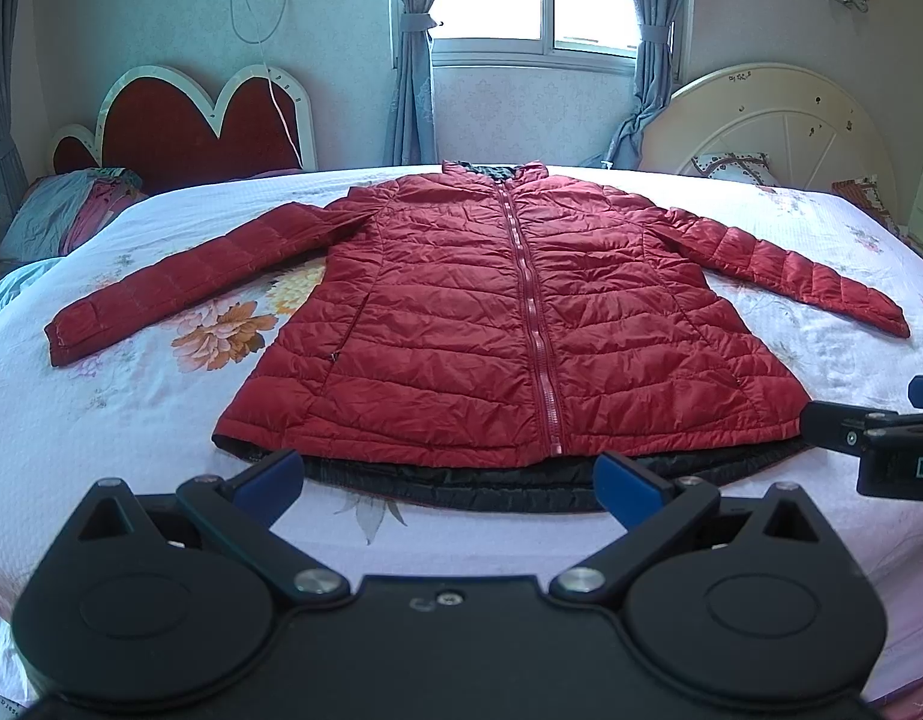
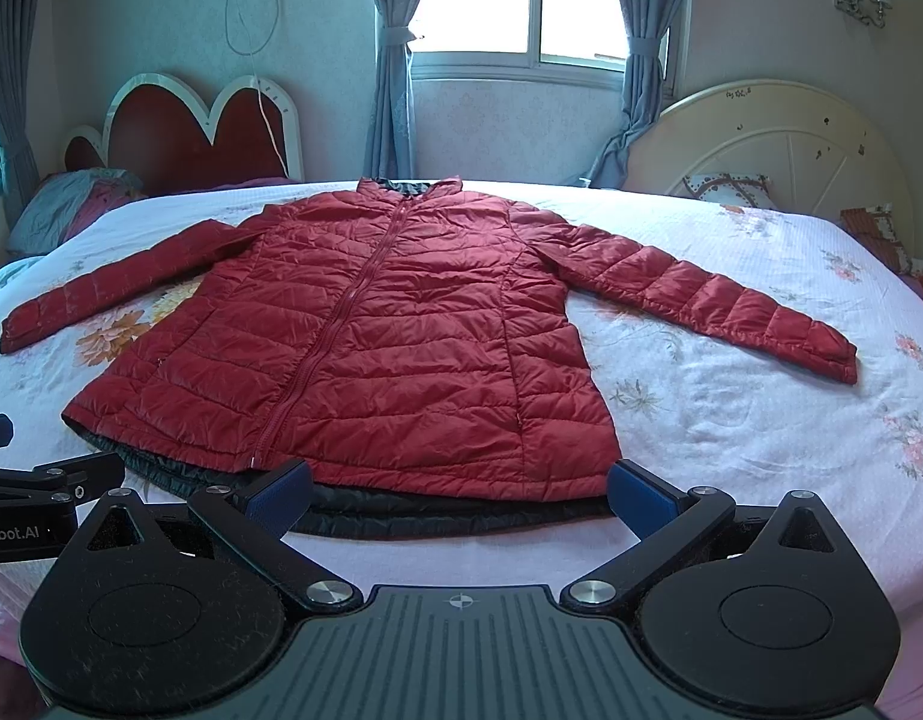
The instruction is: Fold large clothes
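Red quilted jacket [image 1: 509, 312] spread flat on the floral bedsheet [image 1: 161, 408].
Left sleeve [image 1: 179, 276] out, zip closed, right sleeve [image 1: 791, 264] out, dark lining at hem; left gripper [image 1: 449, 480] and right gripper [image 2: 461, 489] both gape wide, empty.

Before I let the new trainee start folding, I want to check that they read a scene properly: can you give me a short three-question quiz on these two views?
1. True or false: the red puffer jacket lies front up on the bed with its zipper closed.
2. Multiple choice: how do the sleeves lie? A) folded over the chest B) spread out to both sides C) tucked under the body
3. Short answer: is the left gripper or the right gripper holding anything?

Key
1. True.
2. B. The left sleeve and the right sleeve both lie spread out on the floral bedsheet.
3. No; both are open near the hem.
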{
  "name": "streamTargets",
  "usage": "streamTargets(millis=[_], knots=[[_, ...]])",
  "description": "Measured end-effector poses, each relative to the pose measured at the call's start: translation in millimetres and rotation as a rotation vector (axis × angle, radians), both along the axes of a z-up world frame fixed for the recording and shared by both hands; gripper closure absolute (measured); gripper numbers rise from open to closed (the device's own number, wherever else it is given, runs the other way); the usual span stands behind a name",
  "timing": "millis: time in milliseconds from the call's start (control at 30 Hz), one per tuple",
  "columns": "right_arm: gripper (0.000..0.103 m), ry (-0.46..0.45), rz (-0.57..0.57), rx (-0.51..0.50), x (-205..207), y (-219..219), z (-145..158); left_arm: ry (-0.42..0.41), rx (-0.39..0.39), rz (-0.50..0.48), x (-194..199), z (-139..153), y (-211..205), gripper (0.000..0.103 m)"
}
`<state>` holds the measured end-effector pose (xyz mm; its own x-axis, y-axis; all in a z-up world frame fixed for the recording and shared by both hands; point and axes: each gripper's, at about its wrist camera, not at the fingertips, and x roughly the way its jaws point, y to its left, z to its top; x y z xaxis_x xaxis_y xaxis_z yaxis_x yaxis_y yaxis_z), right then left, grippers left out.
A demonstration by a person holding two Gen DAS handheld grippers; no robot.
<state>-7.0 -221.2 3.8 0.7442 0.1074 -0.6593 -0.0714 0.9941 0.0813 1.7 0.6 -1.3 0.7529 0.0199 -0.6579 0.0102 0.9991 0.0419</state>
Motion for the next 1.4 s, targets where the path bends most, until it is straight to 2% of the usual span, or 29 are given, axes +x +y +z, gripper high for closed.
streamTargets(millis=[367,567,667,800,900,1067,1200,1300,1400], knots=[[0.0,0.002,-0.003,-0.011,2.3,-0.9,-0.8,0.006,0.006,0.003,0.9,-1.3,2.1,0.0],[0.0,-0.025,-0.028,-0.081,5.9,1.2,-1.8,0.026,0.023,0.002,9.4,-2.9,-1.0,0.0],[0.0,-0.056,-0.043,-0.099,9.7,0.2,0.3,0.015,0.003,-0.004,17.9,-0.2,0.8,0.0],[0.0,-0.117,-0.083,-0.085,19.7,-4.7,7.3,-0.013,-0.055,-0.019,35.8,5.5,5.3,0.0],[0.0,-0.135,-0.106,-0.08,35.4,-8.6,10.0,-0.026,-0.059,-0.035,54.4,7.4,3.8,0.0],[0.0,-0.112,-0.138,-0.051,72.0,-14.1,6.2,-0.069,0.001,-0.04,87.9,6.6,-2.3,0.0],[0.0,-0.094,-0.159,-0.072,102.1,-13.0,1.5,-0.042,-0.07,-0.093,120.8,3.0,3.4,0.0],[0.0,-0.087,-0.187,-0.081,124.1,-13.3,-1.7,-0.067,-0.01,-0.093,144.0,0.5,1.2,0.0],[0.0,-0.086,-0.223,-0.087,143.8,-14.3,-4.7,-0.071,-0.016,-0.107,166.5,-1.8,5.1,0.0]])
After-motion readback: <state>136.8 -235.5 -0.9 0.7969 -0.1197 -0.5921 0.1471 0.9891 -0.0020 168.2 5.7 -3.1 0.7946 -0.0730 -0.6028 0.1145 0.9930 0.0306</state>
